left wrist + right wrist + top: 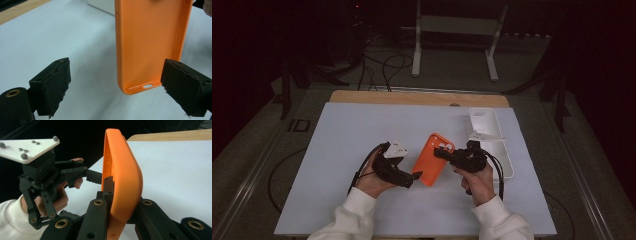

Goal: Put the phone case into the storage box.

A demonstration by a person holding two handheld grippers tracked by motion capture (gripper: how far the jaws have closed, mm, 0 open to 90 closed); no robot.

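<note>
An orange phone case (pixel 430 159) hangs tilted above the white table top, camera cut-out end up. My right gripper (pixel 441 152) is shut on that upper end; in the right gripper view its jaws clamp the case's rim (pixel 125 170) from both sides. My left gripper (pixel 414 176) is open at the case's lower end. In the left gripper view the case's inner side (pixel 150 42) faces the camera. Its bottom edge with the port slot sits between the wide-apart jaws, nearer the right one. The left gripper (pixel 92 176) also appears in the right gripper view, just left of the case.
A white tray (pixel 507 160) lies to the right of my right hand, with a white phone case (pixel 484 122) at its far end. The white board (pixel 352 135) covers a wooden table whose far edge (pixel 412 96) shows. Cables and stand legs are on the floor beyond.
</note>
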